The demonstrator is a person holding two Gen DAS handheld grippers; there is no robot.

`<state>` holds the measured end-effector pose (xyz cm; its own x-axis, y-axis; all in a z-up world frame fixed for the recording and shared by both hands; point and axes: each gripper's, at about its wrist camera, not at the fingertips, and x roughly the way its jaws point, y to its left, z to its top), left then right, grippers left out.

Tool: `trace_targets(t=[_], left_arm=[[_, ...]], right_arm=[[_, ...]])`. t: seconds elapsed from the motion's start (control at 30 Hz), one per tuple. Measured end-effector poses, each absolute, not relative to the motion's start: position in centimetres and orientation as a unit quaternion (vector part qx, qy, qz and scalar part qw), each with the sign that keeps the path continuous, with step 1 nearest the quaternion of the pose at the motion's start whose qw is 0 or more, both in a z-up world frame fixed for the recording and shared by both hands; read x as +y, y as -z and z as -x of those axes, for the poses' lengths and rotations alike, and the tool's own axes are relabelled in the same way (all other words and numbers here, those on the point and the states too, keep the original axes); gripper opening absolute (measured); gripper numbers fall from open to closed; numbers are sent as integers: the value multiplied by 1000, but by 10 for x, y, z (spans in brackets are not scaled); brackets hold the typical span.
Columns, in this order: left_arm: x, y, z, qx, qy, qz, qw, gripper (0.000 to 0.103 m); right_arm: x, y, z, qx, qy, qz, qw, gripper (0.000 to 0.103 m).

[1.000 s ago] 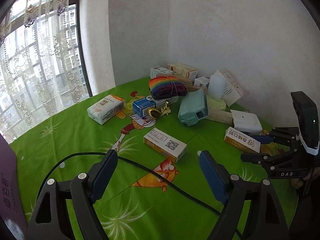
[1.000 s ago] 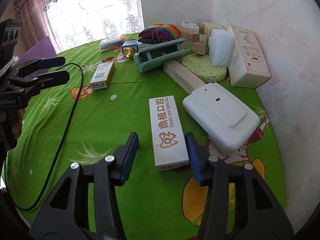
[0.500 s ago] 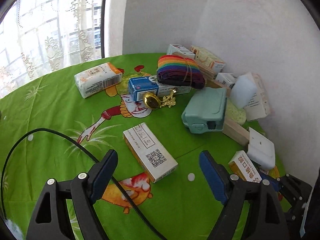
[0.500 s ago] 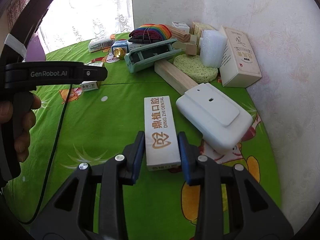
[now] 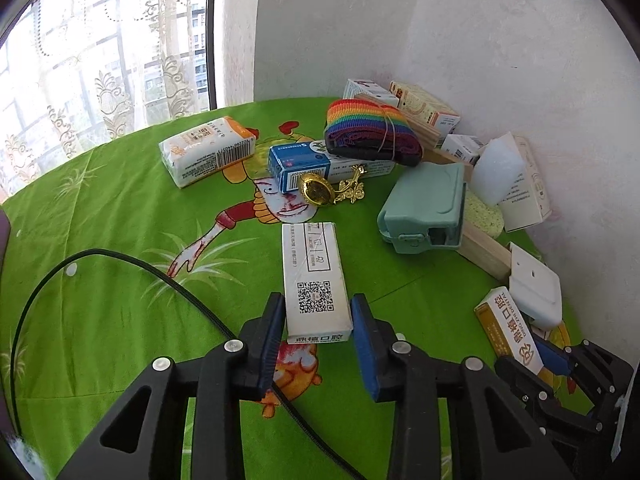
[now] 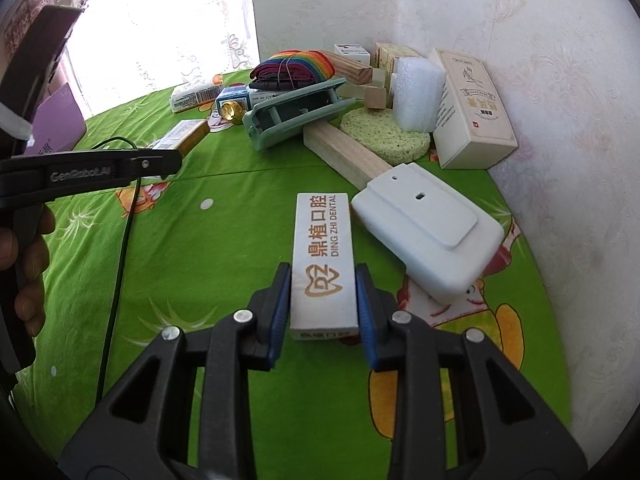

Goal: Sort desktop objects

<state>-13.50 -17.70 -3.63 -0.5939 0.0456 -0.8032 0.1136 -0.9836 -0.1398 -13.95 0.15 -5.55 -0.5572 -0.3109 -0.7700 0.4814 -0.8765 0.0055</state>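
The right gripper (image 6: 322, 308) is clamping the near end of a dental box (image 6: 323, 264) lying lengthwise away on the green worktop (image 6: 224, 240), while the left gripper (image 5: 318, 332) is closing likewise around a QR-coded box (image 5: 314, 280).

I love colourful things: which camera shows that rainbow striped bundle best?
The left wrist view: the rainbow bundle is seen from above, its stripes and tie showing. The right wrist view shows it farther off, low and edge-on.

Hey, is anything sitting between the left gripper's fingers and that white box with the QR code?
Nothing visible. The left gripper already straddles the near end of the QR code box; the black cable runs left of it.
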Motion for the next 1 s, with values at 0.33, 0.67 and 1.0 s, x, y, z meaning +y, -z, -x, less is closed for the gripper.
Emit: trace_targets(t=[0.33,0.67,1.0], left_arm=[[-222,-36,42,91,927,-359,54,34],[-339,-74,-66,128,934,-291,161,34],[-444,-66,-149,187,910,-263,261,34]], right_arm=[[-23,16,105,70,883,-391,250,33],[-121,-41,55,72,871,-342,346,33],[-257,-88,-13,120,812,-300,486,33]])
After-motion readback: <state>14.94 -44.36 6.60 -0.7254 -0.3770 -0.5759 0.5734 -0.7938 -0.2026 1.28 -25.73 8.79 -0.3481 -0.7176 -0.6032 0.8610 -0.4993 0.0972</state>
